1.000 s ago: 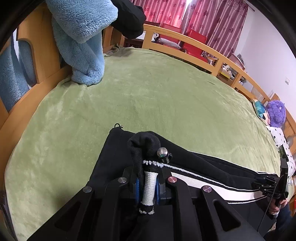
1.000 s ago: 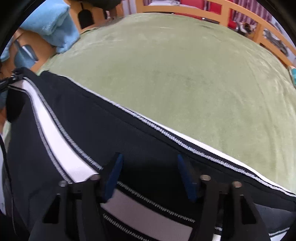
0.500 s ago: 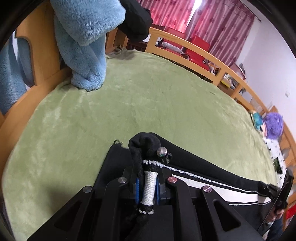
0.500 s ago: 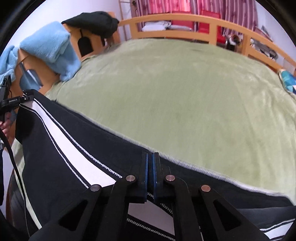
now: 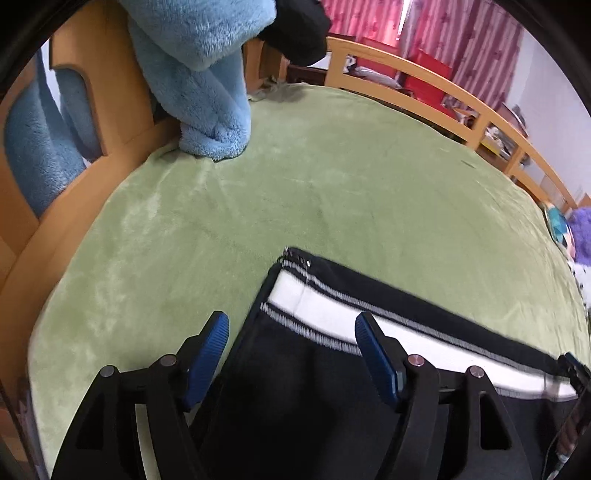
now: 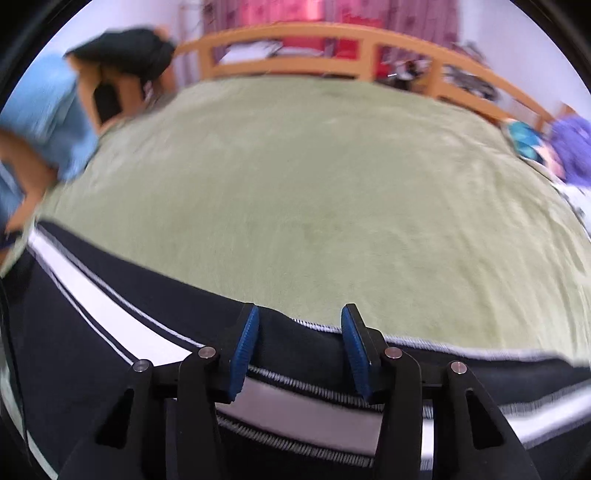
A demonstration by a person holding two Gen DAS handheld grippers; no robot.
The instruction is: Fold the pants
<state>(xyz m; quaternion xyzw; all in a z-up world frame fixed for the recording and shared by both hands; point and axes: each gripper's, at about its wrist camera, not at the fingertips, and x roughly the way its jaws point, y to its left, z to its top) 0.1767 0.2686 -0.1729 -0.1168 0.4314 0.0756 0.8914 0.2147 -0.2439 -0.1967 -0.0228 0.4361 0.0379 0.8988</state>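
Note:
Black pants (image 5: 295, 387) with a white side stripe edged in grey lie on the green bed cover (image 5: 332, 177), along its near edge. My left gripper (image 5: 291, 328) is open and empty, its blue pads spread over the pants' end. The pants also show in the right wrist view (image 6: 110, 314), which is blurred. My right gripper (image 6: 299, 321) is open and empty, its pads either side of the pants' far edge.
A blue fleece blanket (image 5: 199, 74) and a dark garment (image 5: 295, 29) hang over the wooden bed frame (image 5: 443, 88) at the far left. A purple plush toy (image 5: 580, 229) lies at the right edge. Red curtains hang behind.
Both grippers have opened and let go of the pants. The left one released the bunched waistband; the pants now lie flat, white stripe showing. The right camera is moving.

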